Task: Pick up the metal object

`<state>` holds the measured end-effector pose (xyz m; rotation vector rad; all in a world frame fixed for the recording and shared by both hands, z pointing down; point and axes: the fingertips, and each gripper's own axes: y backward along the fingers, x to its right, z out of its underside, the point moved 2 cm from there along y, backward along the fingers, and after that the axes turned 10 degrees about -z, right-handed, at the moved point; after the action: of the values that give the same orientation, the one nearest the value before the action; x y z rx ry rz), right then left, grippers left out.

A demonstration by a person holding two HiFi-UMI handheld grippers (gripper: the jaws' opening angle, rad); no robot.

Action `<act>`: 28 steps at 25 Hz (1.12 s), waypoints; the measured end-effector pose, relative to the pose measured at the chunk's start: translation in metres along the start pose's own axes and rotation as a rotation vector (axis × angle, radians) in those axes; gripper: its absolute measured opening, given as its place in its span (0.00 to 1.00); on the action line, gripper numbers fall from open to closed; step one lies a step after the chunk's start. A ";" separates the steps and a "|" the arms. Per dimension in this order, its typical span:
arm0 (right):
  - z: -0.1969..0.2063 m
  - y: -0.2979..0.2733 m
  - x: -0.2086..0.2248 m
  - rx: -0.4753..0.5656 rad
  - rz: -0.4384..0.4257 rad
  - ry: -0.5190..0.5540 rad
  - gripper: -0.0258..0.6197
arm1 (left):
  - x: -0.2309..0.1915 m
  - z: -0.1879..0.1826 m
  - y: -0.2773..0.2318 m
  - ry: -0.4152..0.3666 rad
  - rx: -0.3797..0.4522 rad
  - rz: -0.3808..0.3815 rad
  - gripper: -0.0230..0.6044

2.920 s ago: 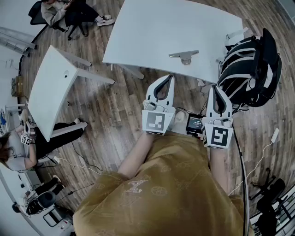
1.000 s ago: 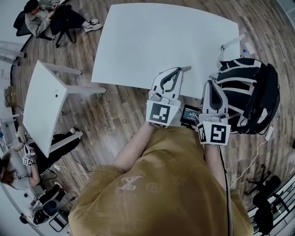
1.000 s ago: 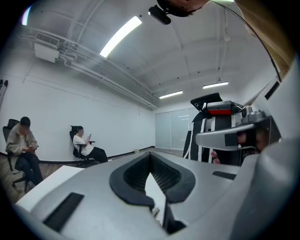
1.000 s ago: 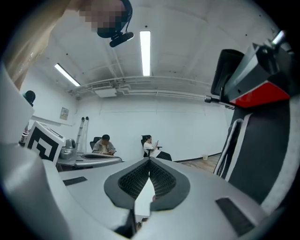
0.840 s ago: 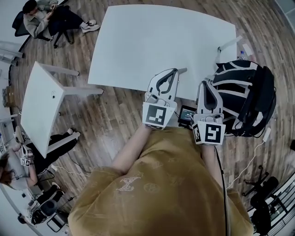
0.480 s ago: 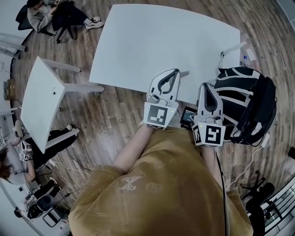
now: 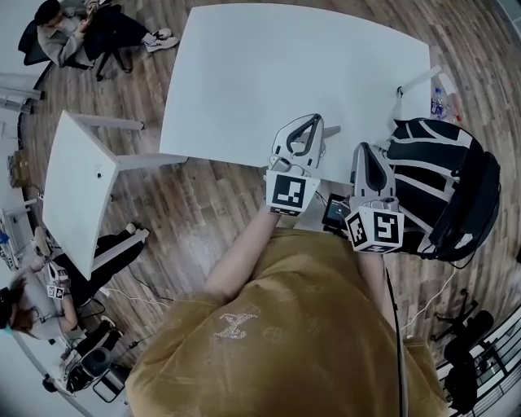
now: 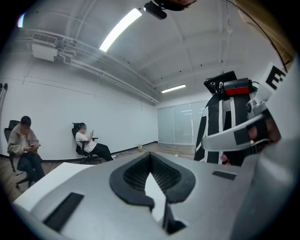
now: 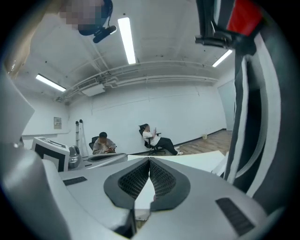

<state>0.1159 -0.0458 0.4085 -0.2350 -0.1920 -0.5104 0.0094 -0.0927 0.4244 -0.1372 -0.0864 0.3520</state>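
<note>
The metal object (image 7: 331,129) lies near the front edge of the white table (image 7: 244,73); only its grey right end shows past my left gripper's tip. In the head view my left gripper (image 7: 313,120) is over the table's front edge, its jaws together with nothing between them. My right gripper (image 7: 364,148) is to the right of it, by the table's front corner, also shut and empty. Neither gripper view shows the metal object; both look level across the room over closed jaws.
A black-and-white backpack (image 7: 444,187) sits close to the right of my right gripper. A small screen device (image 7: 335,212) is below the grippers. A second white table (image 7: 77,187) stands at the left, and a person (image 7: 57,20) sits at the far upper left. Floor is wood.
Both grippers have moved forward toward the table. The left gripper's tip now reaches over the front edge, covering most of the metal object. Both stay shut.
</note>
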 end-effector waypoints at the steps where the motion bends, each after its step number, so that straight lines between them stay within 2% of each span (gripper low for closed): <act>1: 0.008 -0.004 0.001 -0.024 -0.003 -0.035 0.05 | -0.002 0.003 -0.002 -0.001 -0.002 0.003 0.05; 9: 0.084 -0.035 0.010 -0.178 -0.011 -0.410 0.05 | -0.015 0.048 -0.012 0.015 -0.078 0.038 0.05; 13: 0.111 -0.044 0.016 -0.211 0.002 -0.579 0.05 | -0.015 0.072 -0.020 0.016 -0.120 0.058 0.05; 17: 0.139 -0.042 0.018 -0.268 0.031 -0.689 0.06 | -0.013 0.094 -0.019 0.002 -0.172 0.073 0.05; 26: 0.172 -0.047 0.012 -0.315 0.004 -0.906 0.06 | -0.011 0.116 -0.023 -0.016 -0.218 0.094 0.05; 28: 0.180 -0.047 0.008 -0.340 -0.002 -0.920 0.06 | -0.010 0.121 -0.023 -0.019 -0.228 0.097 0.05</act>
<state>0.0765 -0.0411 0.5903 -0.7971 -1.0038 -0.4033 -0.0054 -0.1032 0.5463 -0.3641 -0.1391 0.4403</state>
